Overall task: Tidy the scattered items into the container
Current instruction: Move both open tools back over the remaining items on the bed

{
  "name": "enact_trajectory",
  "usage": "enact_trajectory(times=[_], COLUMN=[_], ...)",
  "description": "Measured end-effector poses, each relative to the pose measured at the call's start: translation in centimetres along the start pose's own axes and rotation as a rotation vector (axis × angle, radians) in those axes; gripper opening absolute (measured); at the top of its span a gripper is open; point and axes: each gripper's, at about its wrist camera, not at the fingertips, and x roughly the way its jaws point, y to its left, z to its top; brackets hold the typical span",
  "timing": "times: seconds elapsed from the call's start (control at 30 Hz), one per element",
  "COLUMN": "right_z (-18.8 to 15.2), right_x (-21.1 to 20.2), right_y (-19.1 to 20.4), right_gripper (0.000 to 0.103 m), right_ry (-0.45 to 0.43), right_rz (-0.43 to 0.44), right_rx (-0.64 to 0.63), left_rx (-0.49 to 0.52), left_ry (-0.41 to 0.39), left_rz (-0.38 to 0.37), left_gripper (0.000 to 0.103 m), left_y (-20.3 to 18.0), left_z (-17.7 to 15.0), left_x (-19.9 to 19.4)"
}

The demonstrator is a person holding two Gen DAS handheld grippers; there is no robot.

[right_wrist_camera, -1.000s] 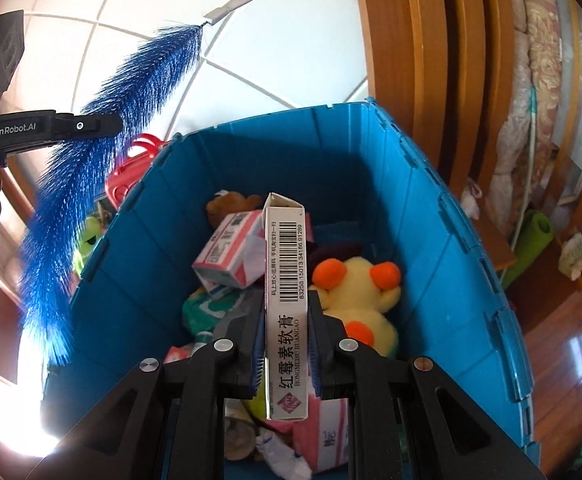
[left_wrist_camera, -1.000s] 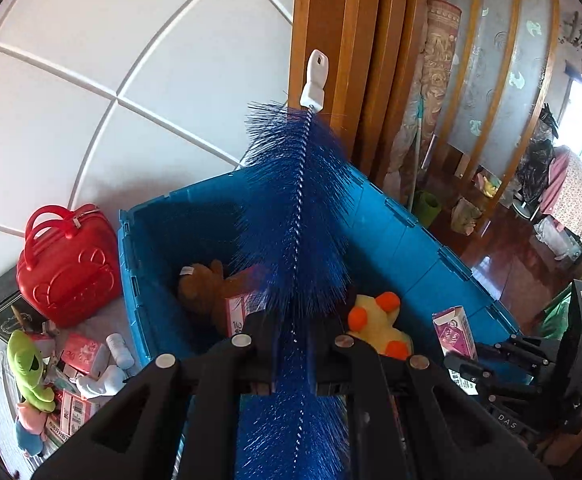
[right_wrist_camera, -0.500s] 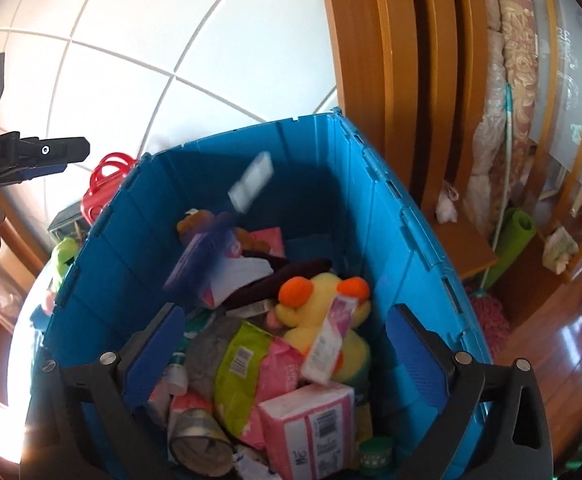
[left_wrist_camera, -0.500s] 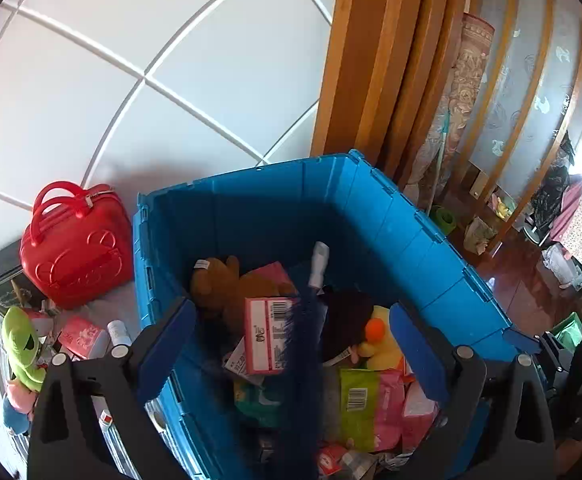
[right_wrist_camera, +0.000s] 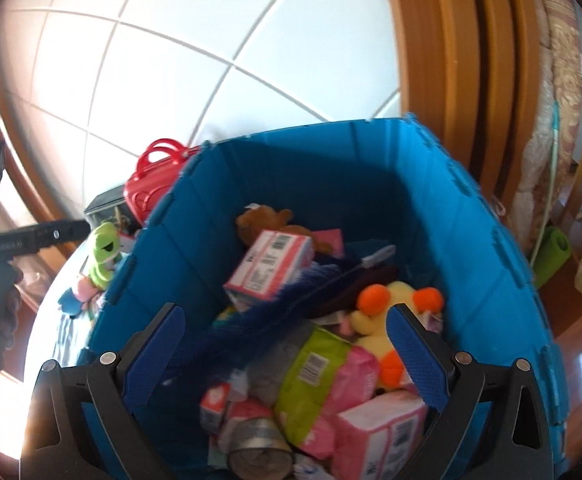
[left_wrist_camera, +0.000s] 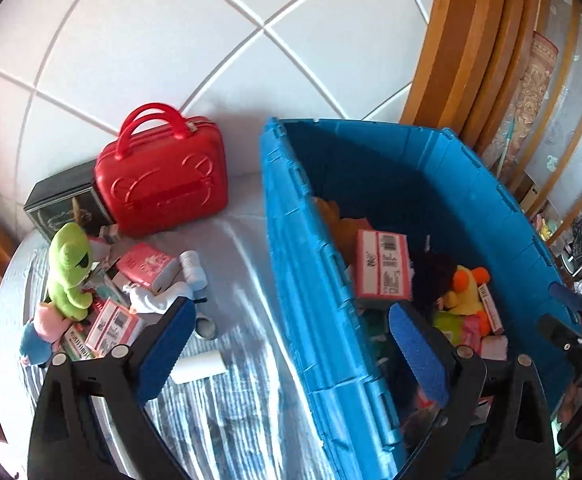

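With both jaws wide and empty, our left gripper sits nearer the white tube lying crosswise on the bench, left of the blue container.

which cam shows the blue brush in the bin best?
Right wrist. The blue brush lies diagonally across the items in the blue bin, bristles and white handle tip both visible. In the left wrist view the bin wall and a pink box block it; I can't pick it out.
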Motion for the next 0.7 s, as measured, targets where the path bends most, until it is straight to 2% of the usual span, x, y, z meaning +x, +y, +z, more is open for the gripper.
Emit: enact_trajectory(times=[0.33,0.53,0.7], right_z=[0.0,0.4,0.2], right_x=[1.3,2.6,5.5], right_y=[11.3,19.6,26.4], right_gripper=[0.102,0.102,0.102], right_ry=[-0.001,0.012,0.042], right_rz=[0.073,0.08,0.076], right_rx=[-0.106,-0.131,-0.151], left_rx=[-0.179,-0.224,-0.27], left_ry=[0.084,0.103,0.121], left_rz=[0.113,0.161,0.184], left_gripper=[0.099,0.099,0.099], left_y=[15.2,24.5,32.0], left_z=[-8.6,-12.2,-15.1], left_x=[-0.9,-2.3,-2.6])
